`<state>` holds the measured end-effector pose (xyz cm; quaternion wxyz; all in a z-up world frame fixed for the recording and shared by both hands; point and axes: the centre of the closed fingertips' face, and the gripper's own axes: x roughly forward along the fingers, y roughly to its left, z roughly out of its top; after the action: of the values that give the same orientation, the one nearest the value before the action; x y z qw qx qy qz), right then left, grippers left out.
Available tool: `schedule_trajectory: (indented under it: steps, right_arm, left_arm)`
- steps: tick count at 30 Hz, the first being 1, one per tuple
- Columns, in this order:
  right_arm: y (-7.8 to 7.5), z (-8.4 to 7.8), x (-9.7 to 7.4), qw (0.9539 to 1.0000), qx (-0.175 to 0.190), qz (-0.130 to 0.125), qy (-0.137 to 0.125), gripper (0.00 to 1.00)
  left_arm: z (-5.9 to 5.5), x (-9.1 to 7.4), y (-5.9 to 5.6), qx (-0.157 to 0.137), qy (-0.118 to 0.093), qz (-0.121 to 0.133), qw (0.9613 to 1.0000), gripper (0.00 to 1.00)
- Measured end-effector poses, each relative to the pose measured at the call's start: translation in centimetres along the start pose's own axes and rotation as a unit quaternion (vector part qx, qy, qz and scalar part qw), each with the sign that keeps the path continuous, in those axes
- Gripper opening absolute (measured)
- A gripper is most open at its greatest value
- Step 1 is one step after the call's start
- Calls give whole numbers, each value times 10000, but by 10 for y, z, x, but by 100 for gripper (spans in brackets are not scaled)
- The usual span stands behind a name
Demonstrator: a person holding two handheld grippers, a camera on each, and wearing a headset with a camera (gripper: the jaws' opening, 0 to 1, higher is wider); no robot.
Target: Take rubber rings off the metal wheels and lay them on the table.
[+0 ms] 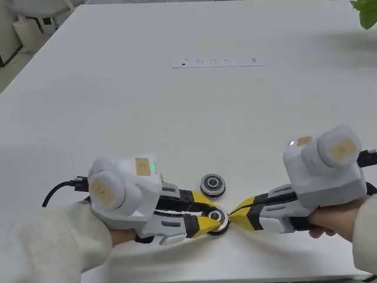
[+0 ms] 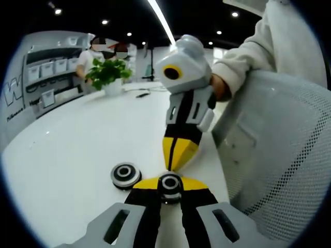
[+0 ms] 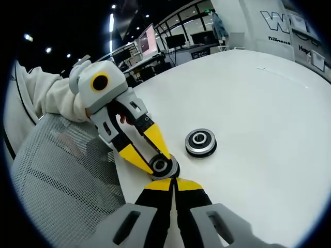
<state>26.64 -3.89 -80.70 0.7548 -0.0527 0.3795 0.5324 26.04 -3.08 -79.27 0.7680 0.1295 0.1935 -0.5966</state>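
A metal wheel with a black rubber ring [image 1: 217,218] sits between the yellow tips of my left gripper [image 1: 214,220], which is shut on it just above the white table [image 1: 177,118]. In the left gripper view the wheel [image 2: 169,185] is clamped between the jaws [image 2: 169,187]. My right gripper [image 1: 231,215] comes in from the right, its jaws pressed together on the wheel's black rim [image 3: 164,166]. In its own view the right gripper [image 3: 174,180] meets the left gripper [image 3: 159,161] tip to tip. A second wheel [image 1: 212,184] with its ring on lies flat just behind.
A white power strip [image 1: 219,61] lies far back on the table. A potted plant [image 1: 368,12] stands at the far right corner. The table's front edge runs just below the grippers, with a mesh chair [image 2: 279,155] beside it. A black cable [image 1: 59,190] trails left.
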Motion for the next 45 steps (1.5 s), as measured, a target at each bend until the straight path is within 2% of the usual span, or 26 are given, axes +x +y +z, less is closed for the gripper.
schedule_trajectory:
  steps: [6,22,45]
  right_arm:
    - [1,2,-1,9995,310,57,-96,0]
    - [1,6,-2,9981,572,96,-202,0]
    - [5,9,-2,9977,619,141,-239,0]
  left_arm:
    - [0,0,0,2,11,7,10000,15]
    - [0,0,0,28,17,24,10000,15]
    - [-1,1,1,78,15,13,10000,14]
